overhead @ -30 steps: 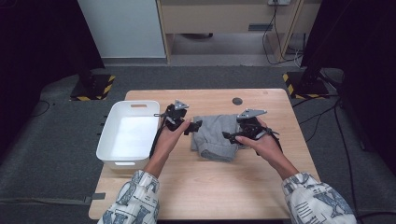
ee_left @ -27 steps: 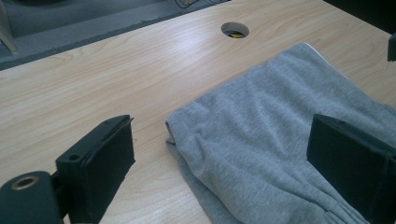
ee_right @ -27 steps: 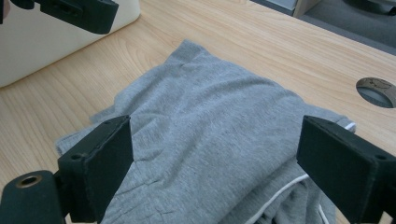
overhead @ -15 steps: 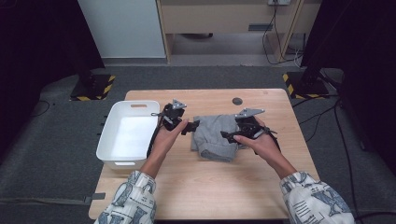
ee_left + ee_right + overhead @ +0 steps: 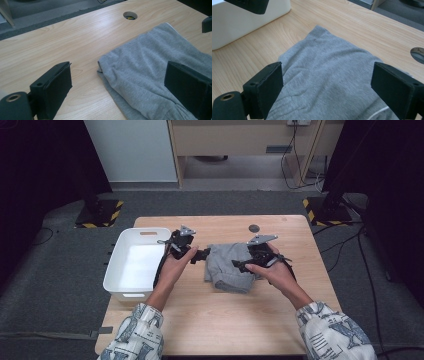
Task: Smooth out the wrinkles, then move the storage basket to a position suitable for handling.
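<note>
Right now both tongs hover low over a wooden surface point(image 5: 200, 320) with a folded grey sweat garment point(image 5: 227, 267) between them. In the high view the left tongs point(image 5: 204, 254) sit just beside the garment's near-left edge, their black tips pointing at it, while the right tongs point(image 5: 239, 266) rest over the garment's right part, the hand point(image 5: 277, 272) behind them. The left gripper view shows the left tongs point(image 5: 120, 82) standing wide open and holding nothing: one pad hangs above bare wood, the other above the grey cloth, and the folded corner of the garment point(image 5: 150, 75) lies between and ahead of them, flat on the surface point(image 5: 50, 50). Beyond that corner, farther from these tongs, a round cable hole point(image 5: 130, 15) opens in the wood. The right gripper view shows the right tongs point(image 5: 327, 85) likewise spread wide with nothing clamped, both pads hanging over the garment point(image 5: 327, 70), whose soft creases run under them; a thin white cord point(image 5: 380, 111) peeks out near the pad at that view's right. Past the garment from these tongs stands a white plastic bin point(image 5: 242, 22), which in the high view lies just outside the left tongs, on the side away from the garment.
</note>
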Action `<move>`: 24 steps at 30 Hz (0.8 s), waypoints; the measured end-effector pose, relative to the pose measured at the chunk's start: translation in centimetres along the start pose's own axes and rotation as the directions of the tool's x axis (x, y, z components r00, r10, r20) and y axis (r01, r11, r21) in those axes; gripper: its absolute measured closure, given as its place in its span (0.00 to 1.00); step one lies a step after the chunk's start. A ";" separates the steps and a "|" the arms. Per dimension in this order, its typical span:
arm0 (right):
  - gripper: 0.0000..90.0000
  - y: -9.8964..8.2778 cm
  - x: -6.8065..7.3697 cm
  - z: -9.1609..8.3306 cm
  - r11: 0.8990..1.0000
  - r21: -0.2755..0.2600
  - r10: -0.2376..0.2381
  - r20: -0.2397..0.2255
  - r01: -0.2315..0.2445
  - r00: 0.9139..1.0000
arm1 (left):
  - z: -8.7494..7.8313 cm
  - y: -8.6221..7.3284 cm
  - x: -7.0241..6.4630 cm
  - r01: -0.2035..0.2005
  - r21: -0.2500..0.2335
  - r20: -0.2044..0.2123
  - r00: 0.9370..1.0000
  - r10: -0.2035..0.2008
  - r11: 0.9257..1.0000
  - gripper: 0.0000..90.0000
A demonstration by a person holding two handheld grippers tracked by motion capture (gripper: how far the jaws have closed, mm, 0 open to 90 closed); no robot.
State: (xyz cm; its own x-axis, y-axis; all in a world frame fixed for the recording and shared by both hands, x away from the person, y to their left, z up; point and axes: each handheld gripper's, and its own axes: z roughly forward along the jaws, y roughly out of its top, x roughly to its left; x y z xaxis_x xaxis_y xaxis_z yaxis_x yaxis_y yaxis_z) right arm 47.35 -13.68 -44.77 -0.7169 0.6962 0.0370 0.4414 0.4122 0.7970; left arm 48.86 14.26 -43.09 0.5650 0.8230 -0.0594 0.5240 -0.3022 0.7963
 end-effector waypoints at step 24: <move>0.11 0.7 0.6 0.7 1.000 0.004 0.003 -0.014 -0.002 1.000 | -1.7 0.3 1.1 0.002 0.009 -0.017 1.000 -0.002 1.000 0.07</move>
State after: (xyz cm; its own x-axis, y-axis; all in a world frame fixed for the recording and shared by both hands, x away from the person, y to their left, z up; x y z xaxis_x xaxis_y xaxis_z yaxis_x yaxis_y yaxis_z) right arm 47.59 -12.55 -44.55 -0.7234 0.6888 0.0475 0.4451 0.4126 0.7947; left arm 48.52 15.90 -41.89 0.5528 0.8318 -0.0508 0.5313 -0.3049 0.7904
